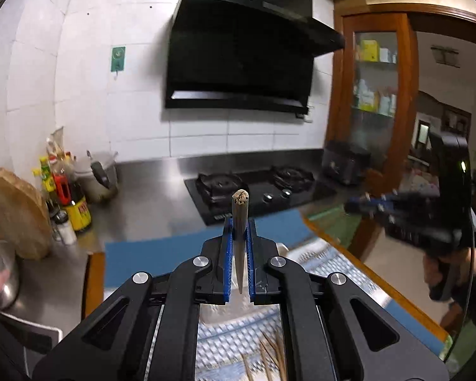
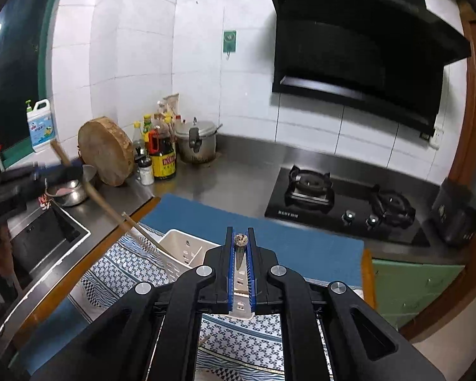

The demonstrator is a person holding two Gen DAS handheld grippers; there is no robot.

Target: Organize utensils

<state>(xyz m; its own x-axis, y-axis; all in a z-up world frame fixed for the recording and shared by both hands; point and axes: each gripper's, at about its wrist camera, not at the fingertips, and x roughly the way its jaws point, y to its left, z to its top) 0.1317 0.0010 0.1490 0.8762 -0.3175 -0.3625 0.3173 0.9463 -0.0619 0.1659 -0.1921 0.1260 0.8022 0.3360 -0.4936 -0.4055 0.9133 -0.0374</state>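
Note:
My left gripper is shut on a brown wooden chopstick that stands up between the blue pads, blunt end pointing away. My right gripper is shut on a second chopstick in the same way. Below and ahead of it stands a white slotted utensil holder on a patterned cloth. In the right wrist view the left gripper shows blurred at the left, its chopstick slanting down towards the holder. In the left wrist view the right gripper is blurred at the right. Several loose chopsticks lie on the cloth.
A black gas hob sits on the steel counter under a black hood. Sauce bottles, a round wooden board and a pressure cooker line the back corner. A sink and a steel bowl are left. A blue mat lies under the cloth.

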